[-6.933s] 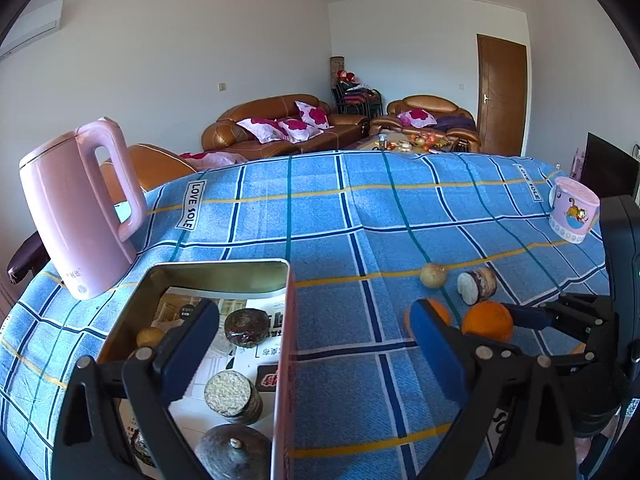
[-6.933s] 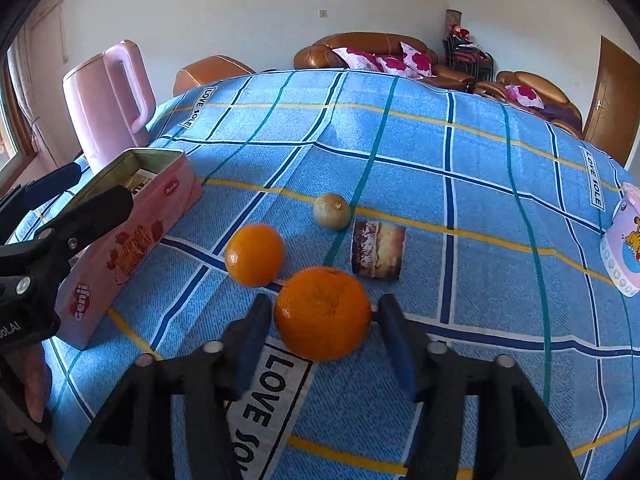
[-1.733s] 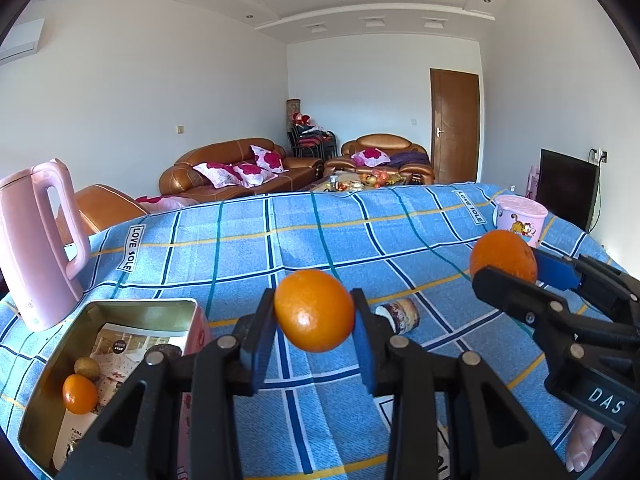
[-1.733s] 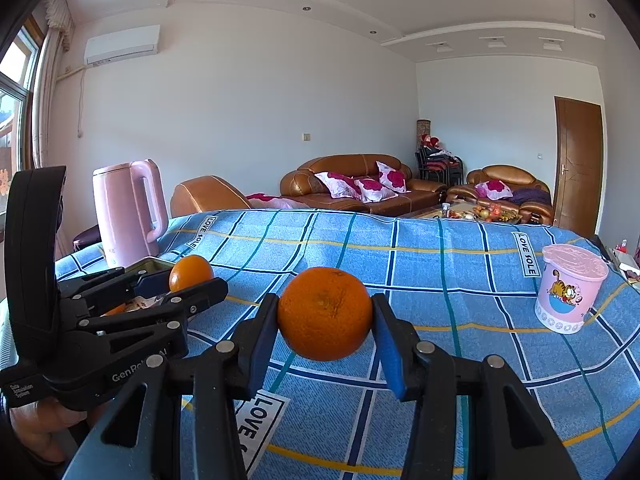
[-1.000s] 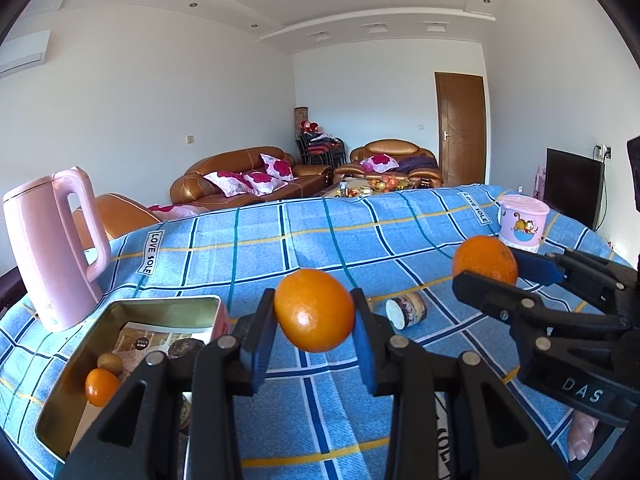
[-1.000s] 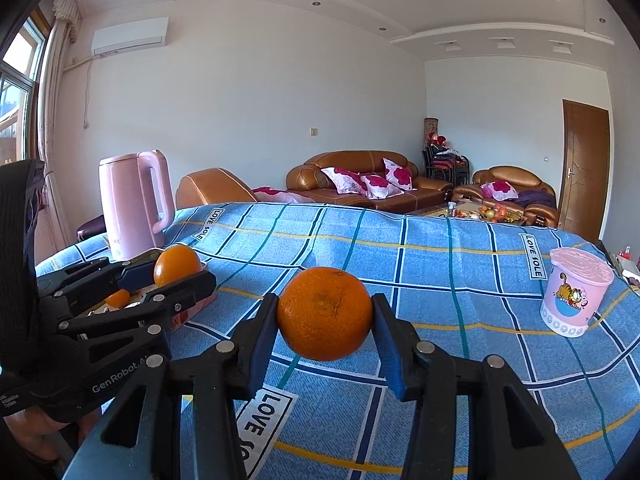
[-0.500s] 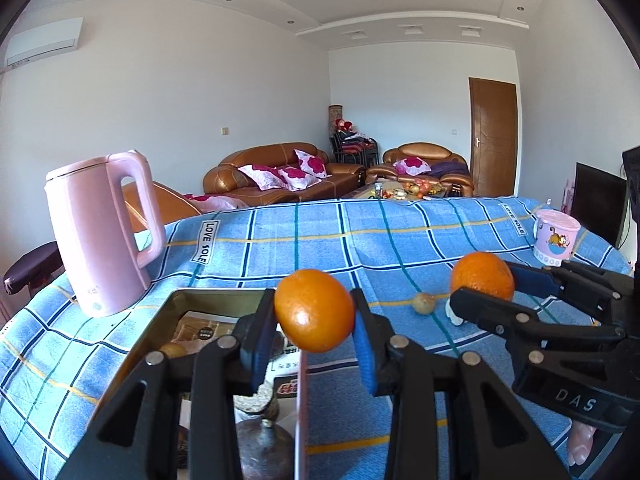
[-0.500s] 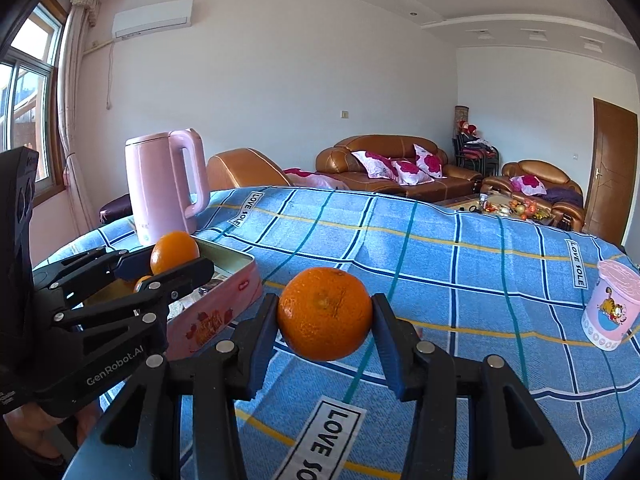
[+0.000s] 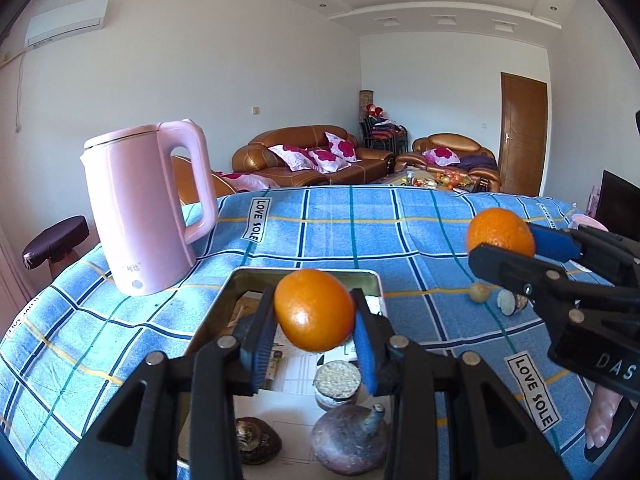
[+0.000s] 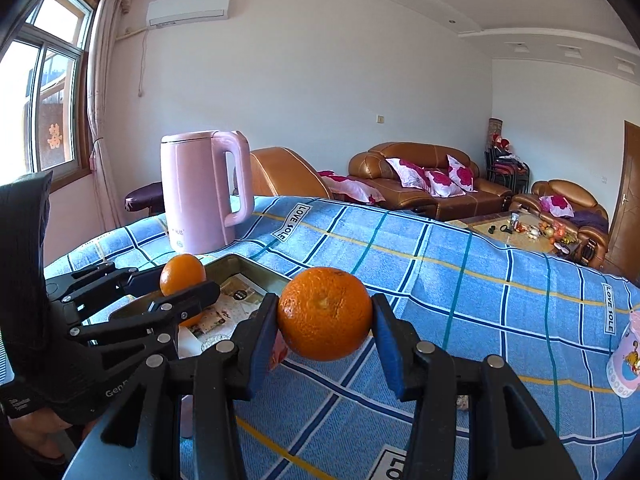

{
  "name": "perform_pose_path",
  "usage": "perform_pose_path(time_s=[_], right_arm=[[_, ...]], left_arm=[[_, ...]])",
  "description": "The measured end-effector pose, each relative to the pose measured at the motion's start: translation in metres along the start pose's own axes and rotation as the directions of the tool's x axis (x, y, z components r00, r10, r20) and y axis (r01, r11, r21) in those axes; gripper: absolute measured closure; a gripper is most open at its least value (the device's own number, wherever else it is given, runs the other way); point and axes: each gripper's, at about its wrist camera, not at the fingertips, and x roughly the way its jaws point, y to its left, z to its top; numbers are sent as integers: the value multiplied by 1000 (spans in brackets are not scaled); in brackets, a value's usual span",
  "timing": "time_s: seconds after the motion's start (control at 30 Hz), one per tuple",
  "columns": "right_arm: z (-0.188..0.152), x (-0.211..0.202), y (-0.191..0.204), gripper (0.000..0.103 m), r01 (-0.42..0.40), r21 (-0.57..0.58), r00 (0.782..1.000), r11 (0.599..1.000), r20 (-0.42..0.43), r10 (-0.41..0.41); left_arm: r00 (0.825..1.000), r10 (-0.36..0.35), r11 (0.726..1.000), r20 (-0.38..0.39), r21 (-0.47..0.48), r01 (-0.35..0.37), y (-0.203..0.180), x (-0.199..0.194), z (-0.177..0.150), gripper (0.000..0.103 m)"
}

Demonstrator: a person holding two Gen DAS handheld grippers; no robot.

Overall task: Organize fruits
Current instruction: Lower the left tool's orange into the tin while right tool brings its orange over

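Observation:
My left gripper [image 9: 314, 332] is shut on an orange [image 9: 314, 310] and holds it above the open metal tin [image 9: 304, 274]. In the right wrist view the left gripper [image 10: 176, 286] holds that orange [image 10: 183, 273] over the tin [image 10: 256, 270]. My right gripper [image 10: 325, 326] is shut on a bigger orange [image 10: 325, 314], in the air to the right of the tin; it shows in the left wrist view [image 9: 500, 236] at the right. The tin holds a purple fruit [image 9: 348, 442], a dark round fruit [image 9: 256, 444] and a cut roll [image 9: 337, 382] on paper.
A pink kettle [image 9: 146, 208] stands left of the tin on the blue checked cloth [image 9: 352, 236]. A small pale fruit [image 9: 479, 292] and a cut roll [image 9: 508, 303] lie on the cloth at the right. A pink cup [image 10: 626, 360] stands at the far right.
Both grippers have swung left with their oranges. The left orange now hangs over the tin, lower than before; the kettle and tin look closer.

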Motion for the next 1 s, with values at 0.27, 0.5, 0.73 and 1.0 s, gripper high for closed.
perform_pose_path(time_s=[0.27,0.5,0.73,1.0], right_arm=[[9,17,16,55,-35,-23,999,999,-11,35],[13,33,29,55,-64,-43,998,997,-31,63],[12,49,42,55,-88,-56,995,995,-56,84],[8,65,50,55,-107,-59,991,993,-84,102]], left_arm=[[998,49,999,-46,-17,-50,22,10,-3,66],[995,70,997,-73,-25,-72,35,17,-7,66],[993,88,995,-84,-29,-91,43,18,-8,66],[987,108,993,-116,-38,-113,55,26,-11,66]])
